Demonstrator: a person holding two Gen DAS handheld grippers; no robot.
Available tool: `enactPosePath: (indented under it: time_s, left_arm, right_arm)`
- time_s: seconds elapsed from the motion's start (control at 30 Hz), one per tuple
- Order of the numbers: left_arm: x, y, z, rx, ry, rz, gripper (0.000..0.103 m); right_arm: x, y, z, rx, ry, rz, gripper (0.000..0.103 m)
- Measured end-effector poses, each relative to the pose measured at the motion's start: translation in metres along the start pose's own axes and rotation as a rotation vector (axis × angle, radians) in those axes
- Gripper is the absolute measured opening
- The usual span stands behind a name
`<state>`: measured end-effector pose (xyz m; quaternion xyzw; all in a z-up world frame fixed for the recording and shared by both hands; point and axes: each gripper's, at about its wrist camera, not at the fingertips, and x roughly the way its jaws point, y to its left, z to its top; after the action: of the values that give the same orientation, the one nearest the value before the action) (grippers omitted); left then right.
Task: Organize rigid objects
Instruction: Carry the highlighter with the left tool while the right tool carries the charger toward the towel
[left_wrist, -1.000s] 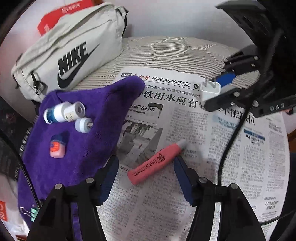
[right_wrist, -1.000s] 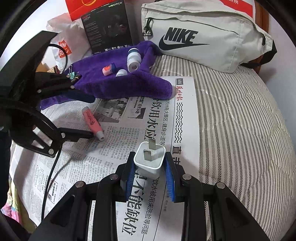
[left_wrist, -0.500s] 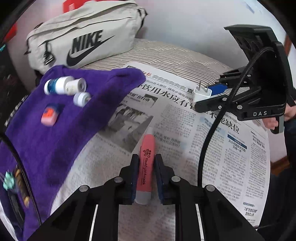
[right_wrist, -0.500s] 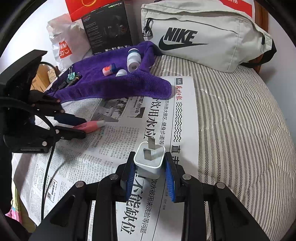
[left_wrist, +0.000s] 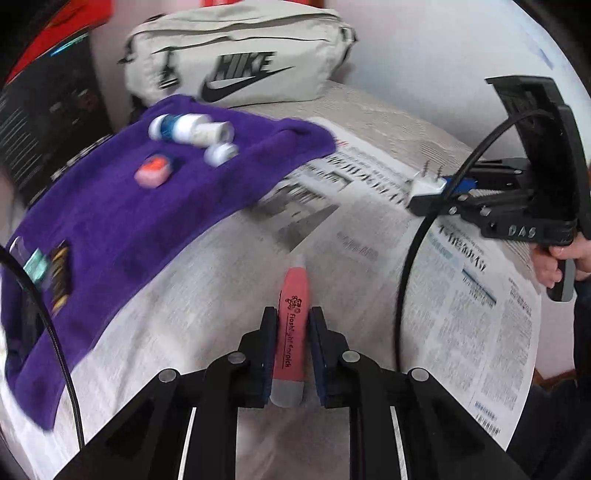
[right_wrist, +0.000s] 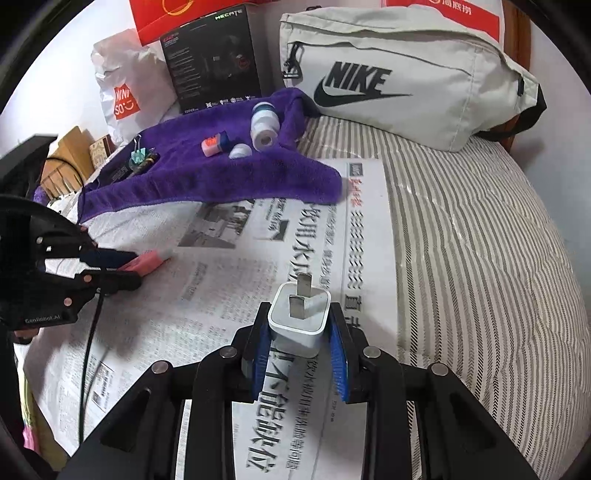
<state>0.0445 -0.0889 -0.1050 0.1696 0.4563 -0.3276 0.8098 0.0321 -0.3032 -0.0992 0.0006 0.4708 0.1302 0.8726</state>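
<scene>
My left gripper (left_wrist: 291, 325) is shut on a pink tube-shaped pen (left_wrist: 293, 325) and holds it just above the newspaper (left_wrist: 461, 295); the pink pen (right_wrist: 146, 263) also shows in the right wrist view, between the left gripper's fingers (right_wrist: 110, 256). My right gripper (right_wrist: 300, 325) is shut on a white plug adapter (right_wrist: 299, 321), prongs pointing away; that adapter (left_wrist: 424, 186) shows at the right in the left wrist view. A purple towel (left_wrist: 110, 221) to the left carries a white-and-blue bottle (left_wrist: 184, 129), a small white cap (left_wrist: 221, 153) and a pink eraser (left_wrist: 153, 173).
A beige Nike bag (right_wrist: 399, 74) lies at the back on the striped bedding (right_wrist: 480, 240). A black box (right_wrist: 210, 62), a red box (right_wrist: 184, 14) and a white shopping bag (right_wrist: 125, 88) stand behind the towel (right_wrist: 207, 177). Binder clips (right_wrist: 138, 157) lie on the towel's left end. A hand (left_wrist: 561, 262) holds the right gripper's handle.
My left gripper closed on the pink pen, lifted it off the newspaper and swung towards the purple towel while rolling. The right gripper stayed still with the adapter.
</scene>
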Motion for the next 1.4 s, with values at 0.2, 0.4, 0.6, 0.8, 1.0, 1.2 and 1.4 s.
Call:
enactPosePath:
  time_s: [0.2,0.4,0.6,0.8,1.0,1.2,1.4]
  left_arm:
    - [-0.027,0.034,-0.038,-0.154,-0.004,0.087,0.017]
    - [-0.051,0.074,-0.075,-0.337,-0.027,0.172,0.017]
    - [-0.051,0.069,-0.081,-0.33,-0.023,0.224,0.017]
    - [-0.05,0.064,-0.081,-0.325,-0.021,0.239,0.017]
    - [-0.054,0.066,-0.081,-0.332,-0.017,0.22,0.017]
    - [-0.058,0.073,-0.091,-0.384,-0.028,0.203,0.017]
    - [-0.058,0.072,-0.089,-0.377,-0.026,0.206,0.017]
  right_arm:
    - [0.01,0.034,0.015,-0.066,-0.007,0.048,0.029]
    - [0.034,0.068,0.022,-0.111,0.005,0.054,0.029]
    - [0.04,0.076,0.021,-0.12,0.007,0.027,0.03]
    - [0.041,0.076,0.02,-0.128,-0.008,0.019,0.03]
    - [0.038,0.069,0.022,-0.109,-0.008,0.058,0.03]
    - [0.031,0.065,0.02,-0.103,-0.002,0.059,0.029]
    - [0.034,0.066,0.02,-0.102,0.009,0.056,0.029]
